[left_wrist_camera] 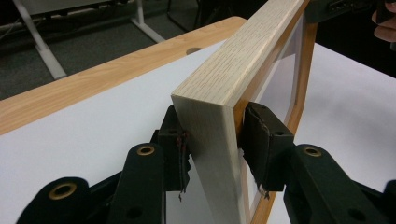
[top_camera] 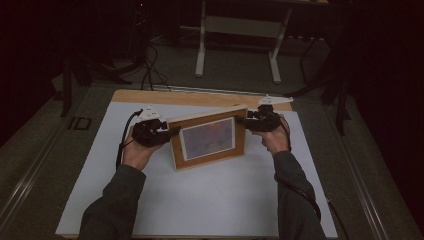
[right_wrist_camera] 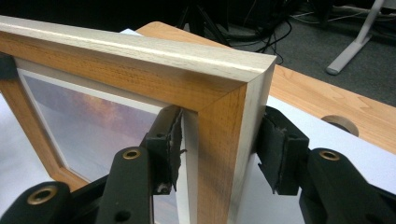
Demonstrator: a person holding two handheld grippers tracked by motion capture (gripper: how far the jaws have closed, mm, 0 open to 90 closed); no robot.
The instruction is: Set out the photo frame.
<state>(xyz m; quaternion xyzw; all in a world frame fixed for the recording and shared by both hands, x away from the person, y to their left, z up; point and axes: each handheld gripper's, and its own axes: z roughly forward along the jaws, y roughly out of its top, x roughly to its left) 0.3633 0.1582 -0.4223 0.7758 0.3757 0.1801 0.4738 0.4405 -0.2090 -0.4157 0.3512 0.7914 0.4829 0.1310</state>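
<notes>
On the white sheet (top_camera: 210, 200) covering the wooden table (top_camera: 200, 97), a wooden picture frame (top_camera: 209, 139) stood upright near the far-centre, picture side facing the person, its bottom edge appearing to rest on the sheet. L gripper (top_camera: 170, 131) was clamped on the frame's left vertical side, approx. mid-height; left gripper view confirmed both jaws pressed against the frame (left_wrist_camera: 219, 121), one on the back face, one on the front w/ the glass. R gripper (top_camera: 241, 120) was clamped on the frame's right side near the top corner; right gripper view showed the jaws closed on the frame (right_wrist_camera: 224, 121), one pad over the inner edge by the picture, the other on the outer face. Each hand held its gripper: left hand (top_camera: 135, 150), right hand (top_camera: 275, 139). Pad rubber looked torn and frayed on both grippers. A round hole (right_wrist_camera: 340, 122) was visible in the table's bare wood strip beyond the sheet. Background was dim; desk legs (top_camera: 201, 45) stood on the floor past the table.
</notes>
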